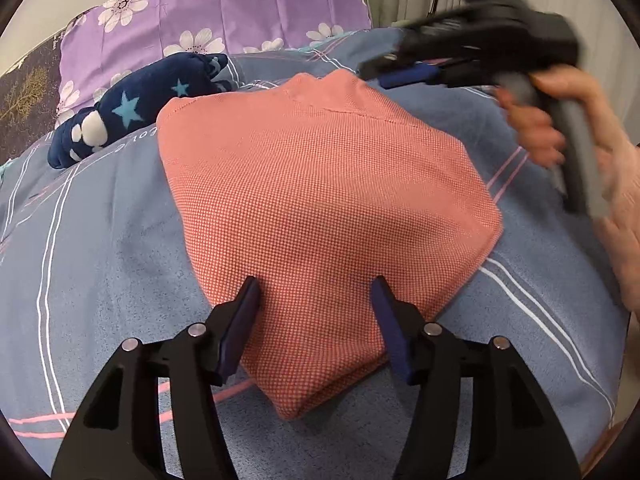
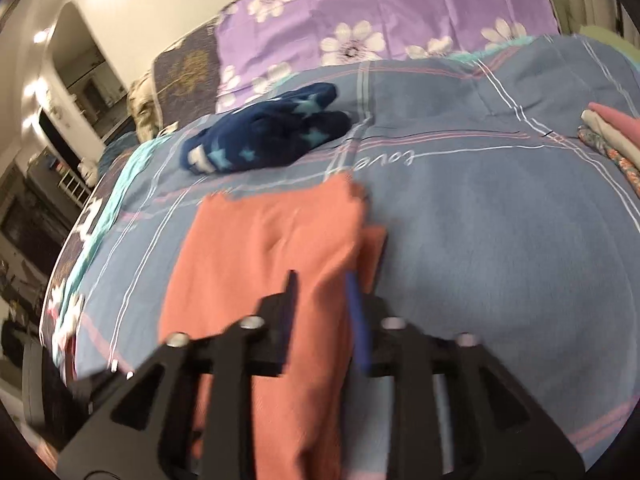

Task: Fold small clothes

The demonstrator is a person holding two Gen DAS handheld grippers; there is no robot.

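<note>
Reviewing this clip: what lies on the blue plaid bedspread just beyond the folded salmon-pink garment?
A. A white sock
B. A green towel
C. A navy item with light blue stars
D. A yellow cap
C: a navy item with light blue stars lies on the bedspread just past the far edge of the folded salmon-pink garment; the right wrist view shows it too.

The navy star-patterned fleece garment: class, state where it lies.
In both views the navy star-patterned fleece garment lies bunched on the blue plaid bedspread, beyond the folded salmon cloth, below the purple floral pillow.
</note>
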